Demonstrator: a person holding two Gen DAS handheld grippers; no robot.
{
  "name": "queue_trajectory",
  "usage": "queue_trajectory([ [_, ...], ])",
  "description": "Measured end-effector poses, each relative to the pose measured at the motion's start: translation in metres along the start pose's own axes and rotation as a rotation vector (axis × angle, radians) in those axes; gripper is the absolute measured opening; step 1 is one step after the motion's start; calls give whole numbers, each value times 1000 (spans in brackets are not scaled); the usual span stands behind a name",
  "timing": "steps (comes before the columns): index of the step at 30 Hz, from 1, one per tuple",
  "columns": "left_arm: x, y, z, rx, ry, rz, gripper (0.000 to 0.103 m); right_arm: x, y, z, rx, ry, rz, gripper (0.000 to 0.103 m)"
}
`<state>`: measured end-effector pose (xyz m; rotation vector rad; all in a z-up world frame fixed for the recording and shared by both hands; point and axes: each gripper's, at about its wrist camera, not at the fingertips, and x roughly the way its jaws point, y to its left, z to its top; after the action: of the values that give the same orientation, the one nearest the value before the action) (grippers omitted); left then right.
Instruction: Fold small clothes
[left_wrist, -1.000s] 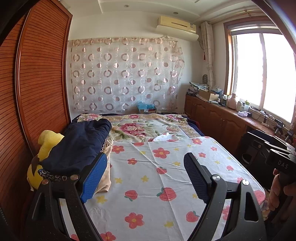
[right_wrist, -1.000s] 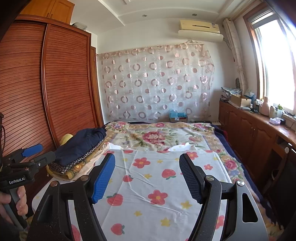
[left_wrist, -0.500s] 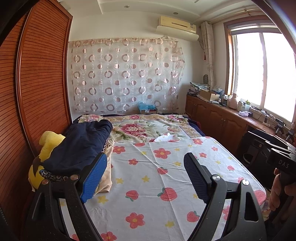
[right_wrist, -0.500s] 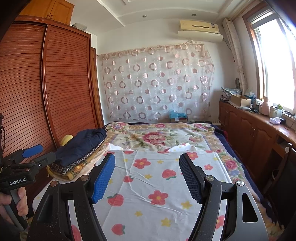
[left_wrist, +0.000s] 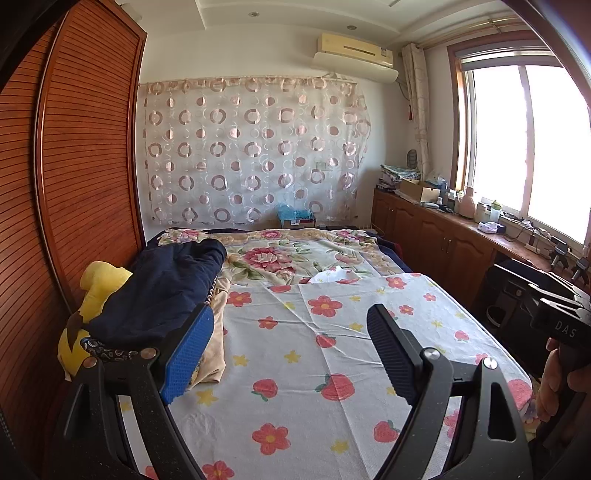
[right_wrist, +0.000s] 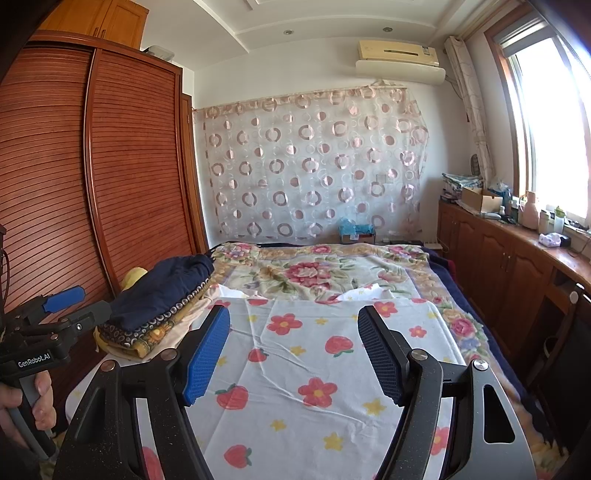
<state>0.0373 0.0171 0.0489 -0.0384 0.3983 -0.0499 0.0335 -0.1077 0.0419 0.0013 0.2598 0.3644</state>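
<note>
A pile of clothes lies at the bed's left edge: a dark navy garment (left_wrist: 162, 291) on top, patterned and beige pieces under it, a yellow one (left_wrist: 99, 284) behind. The pile also shows in the right wrist view (right_wrist: 162, 295). My left gripper (left_wrist: 288, 350) is open and empty, held above the white flower-and-strawberry sheet (left_wrist: 332, 369), just right of the pile. My right gripper (right_wrist: 293, 354) is open and empty above the same sheet (right_wrist: 314, 387). A small white crumpled piece (left_wrist: 328, 275) lies at the sheet's far edge.
A wooden slatted wardrobe (left_wrist: 74, 184) stands along the bed's left side. Wooden cabinets (right_wrist: 498, 266) with clutter run under the window at right. A floral blanket (right_wrist: 314, 269) covers the far half of the bed. A black chair (left_wrist: 517, 295) stands at right.
Both views have barely shifted; the left wrist view tilted slightly upward. Both grippers stay open and empty.
</note>
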Motion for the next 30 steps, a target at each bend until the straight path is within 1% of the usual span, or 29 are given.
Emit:
queue_trajectory([
  [30, 1, 1, -2, 3, -7, 1, 85, -1, -6, 1, -2, -3, 5, 74],
])
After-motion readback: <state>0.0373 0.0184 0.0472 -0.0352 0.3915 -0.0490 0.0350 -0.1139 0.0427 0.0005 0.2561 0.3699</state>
